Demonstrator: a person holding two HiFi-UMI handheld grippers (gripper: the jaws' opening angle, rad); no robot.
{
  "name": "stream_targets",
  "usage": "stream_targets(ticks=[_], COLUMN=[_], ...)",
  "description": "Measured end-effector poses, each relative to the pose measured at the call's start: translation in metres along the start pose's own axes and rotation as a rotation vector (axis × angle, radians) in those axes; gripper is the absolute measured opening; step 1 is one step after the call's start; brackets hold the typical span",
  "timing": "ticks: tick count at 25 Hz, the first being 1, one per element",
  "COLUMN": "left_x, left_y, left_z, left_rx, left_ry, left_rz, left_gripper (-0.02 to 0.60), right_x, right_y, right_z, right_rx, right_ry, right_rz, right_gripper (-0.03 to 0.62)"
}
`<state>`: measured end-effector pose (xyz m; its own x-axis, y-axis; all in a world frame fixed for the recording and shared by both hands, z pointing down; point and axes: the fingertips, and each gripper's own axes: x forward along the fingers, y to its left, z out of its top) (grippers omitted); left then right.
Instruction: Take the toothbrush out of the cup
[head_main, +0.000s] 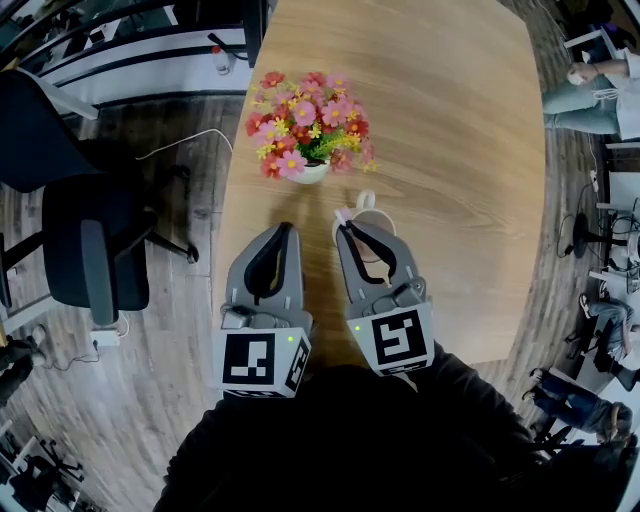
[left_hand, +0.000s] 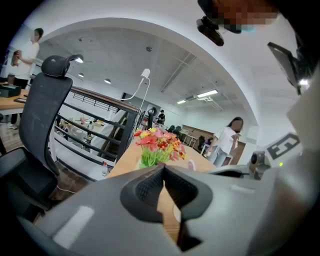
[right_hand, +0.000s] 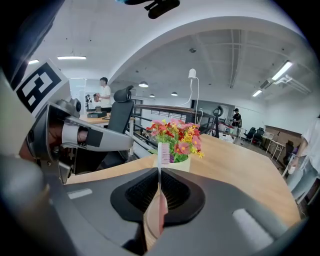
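Observation:
A white cup (head_main: 374, 216) with a handle stands on the wooden table (head_main: 450, 120), just in front of the flower pot. My right gripper (head_main: 345, 228) reaches over the cup's left rim. In the right gripper view the right gripper (right_hand: 160, 172) is shut on the pink-and-white toothbrush (right_hand: 163, 156), which stands upright with its bristle head above the jaw tips. The cup itself is hidden under the jaws there. My left gripper (head_main: 288, 230) hovers to the left of the cup, its tips together and nothing held; the left gripper (left_hand: 164, 169) looks toward the flowers.
A white pot of pink, red and yellow flowers (head_main: 308, 135) stands just beyond the cup. A black office chair (head_main: 90, 230) is off the table's left edge. People stand and sit at the room's right side (head_main: 590, 90).

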<state>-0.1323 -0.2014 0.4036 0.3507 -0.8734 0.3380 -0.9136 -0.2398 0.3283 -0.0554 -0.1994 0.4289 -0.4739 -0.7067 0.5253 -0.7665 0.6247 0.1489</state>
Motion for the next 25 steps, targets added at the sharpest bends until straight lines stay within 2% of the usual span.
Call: stream_targets(ticks=[12,25], left_x=[-0.008,-0.027], left_y=[-0.005,-0.033], left_z=[0.004,0.031], left_rx=[0.016,0.100], left_ry=[-0.013,-0.052], left_rz=[0.000,-0.050], left_gripper=[0.008,0.008], right_x=[-0.009,-0.042], right_y=[-0.004,-0.023], right_z=[0.002,0.029], right_rx=[0.040,0.128], right_ry=[-0.027,-0.154], right_rz=[-0.015,-0.099], right_gripper=[0.021,0.021])
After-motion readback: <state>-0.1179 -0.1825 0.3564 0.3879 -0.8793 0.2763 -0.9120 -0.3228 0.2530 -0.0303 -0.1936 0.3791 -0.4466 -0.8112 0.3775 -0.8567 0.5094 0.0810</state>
